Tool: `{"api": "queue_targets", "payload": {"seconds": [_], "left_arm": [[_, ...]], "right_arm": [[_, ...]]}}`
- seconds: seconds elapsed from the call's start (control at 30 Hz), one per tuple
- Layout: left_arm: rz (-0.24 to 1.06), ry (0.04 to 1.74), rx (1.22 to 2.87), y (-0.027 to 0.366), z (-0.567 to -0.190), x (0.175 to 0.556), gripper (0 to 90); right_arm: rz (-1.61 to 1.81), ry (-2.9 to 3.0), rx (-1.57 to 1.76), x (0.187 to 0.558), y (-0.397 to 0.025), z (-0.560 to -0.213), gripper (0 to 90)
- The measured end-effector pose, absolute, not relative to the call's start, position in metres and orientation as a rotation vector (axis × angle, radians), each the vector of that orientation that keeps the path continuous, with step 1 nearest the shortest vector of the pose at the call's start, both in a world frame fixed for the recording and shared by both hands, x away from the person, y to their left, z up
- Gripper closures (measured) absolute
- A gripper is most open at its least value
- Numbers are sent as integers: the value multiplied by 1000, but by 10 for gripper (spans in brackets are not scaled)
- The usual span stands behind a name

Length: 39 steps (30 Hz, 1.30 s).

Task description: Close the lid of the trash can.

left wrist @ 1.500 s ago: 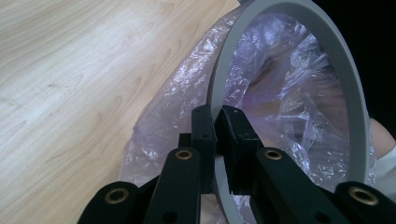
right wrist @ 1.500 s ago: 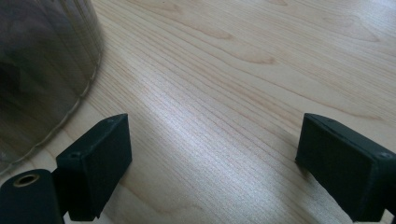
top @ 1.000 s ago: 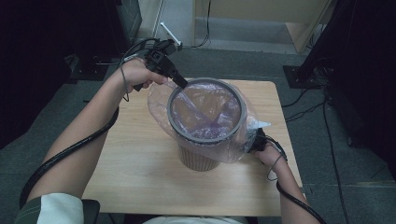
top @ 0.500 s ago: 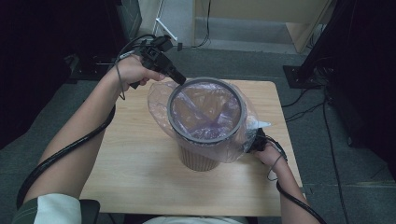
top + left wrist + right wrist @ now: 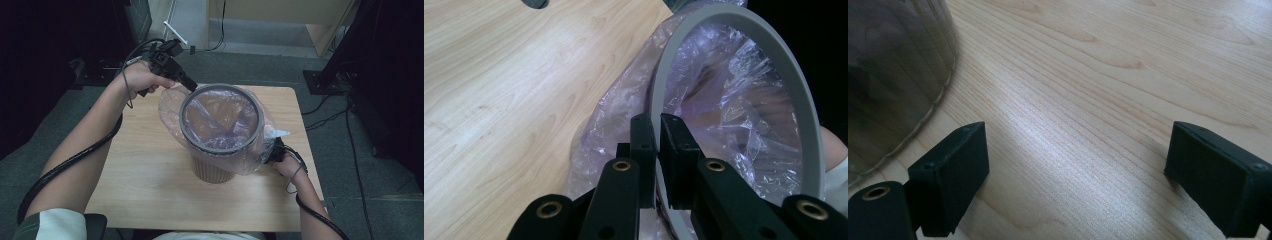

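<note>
A tan bin (image 5: pixel 212 172) with a grey ring rim (image 5: pixel 220 86) stands mid-table, lined with a clear purplish plastic bag (image 5: pixel 220 120) that drapes over the rim. My left gripper (image 5: pixel 190 86) is at the rim's far left edge. In the left gripper view its jaws (image 5: pixel 657 145) are pressed together on the bag film (image 5: pixel 734 100) right at the grey rim (image 5: pixel 774 55). My right gripper (image 5: pixel 272 152) sits low by the bin's right side, under the hanging bag. Its jaws (image 5: pixel 1078 175) stand wide open over bare wood, the bin's wall (image 5: pixel 893 65) at their left.
The wooden table (image 5: pixel 140 165) has free surface left of and in front of the bin. Dark floor surrounds it, with black stands (image 5: pixel 345 60) at the right and cables trailing from both grippers.
My left hand has shifted slightly left, and the bag bulges a little further out over the rim's left side. The right gripper has stayed put.
</note>
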<state>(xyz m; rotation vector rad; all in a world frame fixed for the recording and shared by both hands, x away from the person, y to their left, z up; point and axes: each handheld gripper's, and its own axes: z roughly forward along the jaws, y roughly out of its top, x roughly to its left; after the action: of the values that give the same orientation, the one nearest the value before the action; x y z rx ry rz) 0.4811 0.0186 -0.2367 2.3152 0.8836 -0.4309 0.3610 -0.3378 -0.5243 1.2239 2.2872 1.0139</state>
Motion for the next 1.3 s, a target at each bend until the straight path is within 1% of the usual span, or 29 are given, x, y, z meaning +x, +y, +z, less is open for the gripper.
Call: {"api": "queue_targets", "payload": {"seconds": [0.43, 0.63, 0.7, 0.8, 0.83, 0.9, 0.97, 1.03, 1.13, 1.27, 1.3], "left_arm": [[-432, 880, 2333, 16, -241, 480, 845], [-383, 879, 2306, 20, -234, 480, 785], [-378, 878, 2304, 21, -233, 481, 774], [-376, 870, 2301, 25, -230, 480, 734], [-361, 871, 2303, 26, -229, 479, 734], [-333, 873, 2306, 30, -227, 478, 688], [-304, 864, 2303, 35, -226, 477, 683], [-296, 870, 2290, 41, -225, 477, 666], [-281, 887, 2278, 50, -224, 478, 664], [-259, 898, 2242, 62, -221, 478, 615], [-250, 905, 2235, 66, -220, 478, 615]], "right_arm": [[1014, 2288, 1223, 361, -338, -524, 104], [1014, 2288, 1223, 361, -338, -524, 104], [1014, 2288, 1223, 361, -338, -524, 104], [1014, 2287, 1223, 361, -338, -524, 104], [1013, 2288, 1228, 361, -338, -524, 104], [1013, 2288, 1228, 361, -338, -524, 104], [1013, 2288, 1228, 361, -338, -524, 104], [1013, 2288, 1227, 361, -338, -524, 104], [1013, 2288, 1227, 361, -338, -524, 104], [1012, 2288, 1226, 361, -338, -524, 104], [1013, 2288, 1226, 361, -338, -524, 104]]}}
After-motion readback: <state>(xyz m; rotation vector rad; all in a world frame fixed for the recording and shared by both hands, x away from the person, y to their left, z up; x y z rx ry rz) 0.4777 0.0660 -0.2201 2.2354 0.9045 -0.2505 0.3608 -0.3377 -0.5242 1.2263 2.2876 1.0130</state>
